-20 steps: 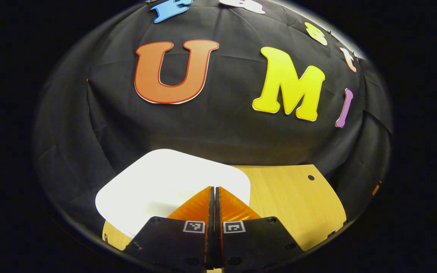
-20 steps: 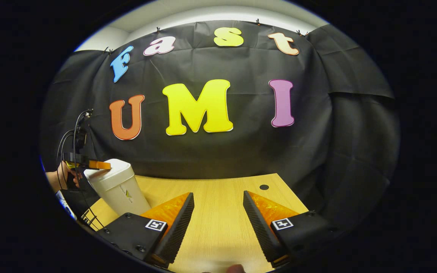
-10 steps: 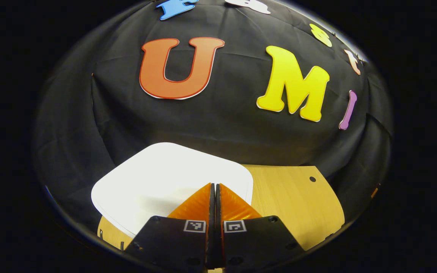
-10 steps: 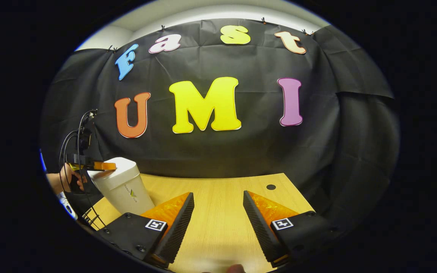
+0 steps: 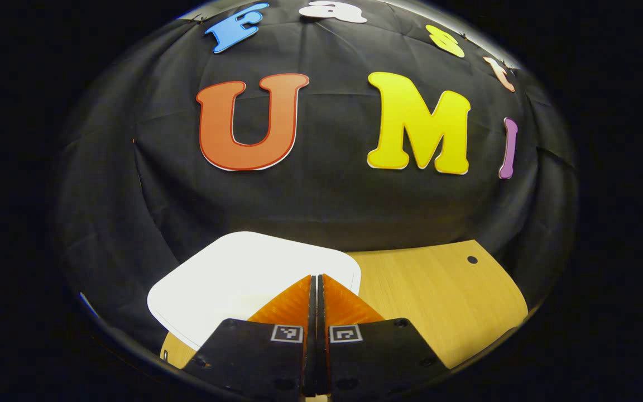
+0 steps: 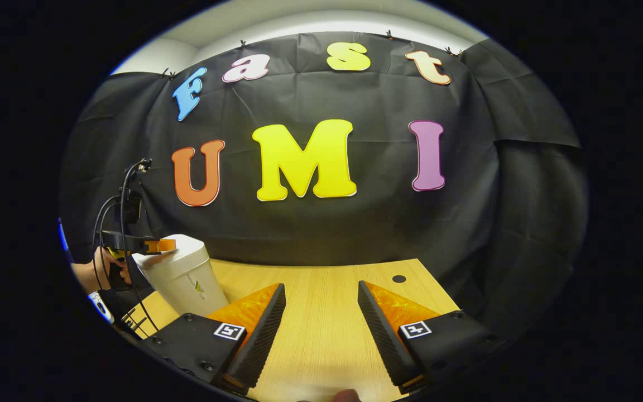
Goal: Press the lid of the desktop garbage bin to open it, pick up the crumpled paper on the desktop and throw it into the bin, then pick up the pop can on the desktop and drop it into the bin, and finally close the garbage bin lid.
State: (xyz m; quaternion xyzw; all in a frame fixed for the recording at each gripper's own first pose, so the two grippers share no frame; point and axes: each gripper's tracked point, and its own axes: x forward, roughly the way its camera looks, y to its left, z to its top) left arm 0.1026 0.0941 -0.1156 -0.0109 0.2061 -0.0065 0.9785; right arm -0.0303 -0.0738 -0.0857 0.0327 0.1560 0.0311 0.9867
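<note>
Left gripper view: left gripper (image 5: 316, 279), clenched on nothing, sits over the lid (image 5: 243, 268) to press it. Right gripper (image 6: 321, 301), released, waits at 3 o'clock of the bin (image 6: 185, 276).

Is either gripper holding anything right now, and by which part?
Nothing held. Left gripper is shut and empty above the bin lid; right gripper is open over the desk.

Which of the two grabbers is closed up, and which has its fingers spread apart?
The left gripper, over the white bin lid, is closed; the right gripper is spread above the wooden desktop.
</note>
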